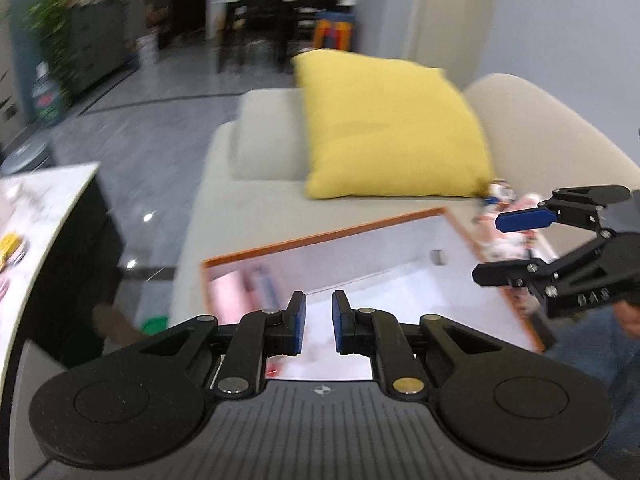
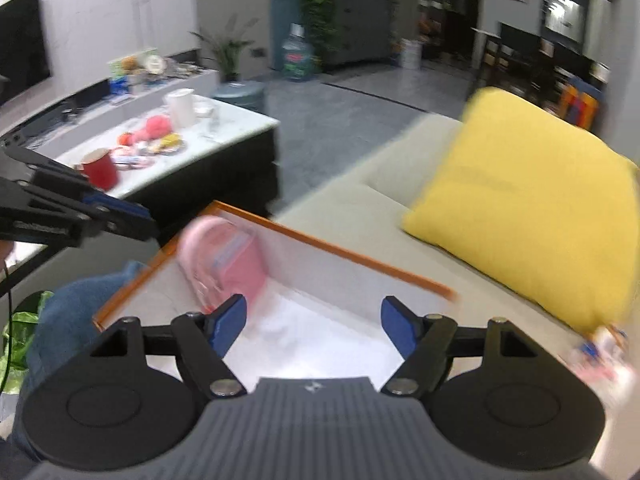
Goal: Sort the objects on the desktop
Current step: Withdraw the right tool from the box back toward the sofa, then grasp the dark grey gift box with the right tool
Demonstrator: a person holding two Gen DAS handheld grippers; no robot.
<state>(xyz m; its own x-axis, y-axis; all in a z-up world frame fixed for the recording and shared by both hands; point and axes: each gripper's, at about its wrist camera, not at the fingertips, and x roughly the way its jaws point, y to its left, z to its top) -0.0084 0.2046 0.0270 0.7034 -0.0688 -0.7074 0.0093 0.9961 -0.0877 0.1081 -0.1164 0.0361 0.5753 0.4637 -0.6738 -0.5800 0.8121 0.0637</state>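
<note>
box [image 2: 328, 248] on sofa [image 2: 360, 200]: holds a pink thing [image 2: 224, 256], blurred, perhaps a pouch | desk [image 2: 224, 128]: red cup [image 2: 100, 168], white jug [image 2: 180, 108], small toys not yet sorted | left tongs [image 1: 319, 322]: narrow, empty | right tongs [image 2: 314, 330]: wide, empty, over box | progress: early, most items left

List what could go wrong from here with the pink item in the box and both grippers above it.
1. The pink soft pouch leans against the wall of the orange-rimmed white box, which rests on the beige sofa; it may slump.
2. The open right gripper and the shut left gripper hang close over the box; a careless move could clip its rim.
3. The white-topped coffee table is crowded, so the red cup could be knocked.
</note>
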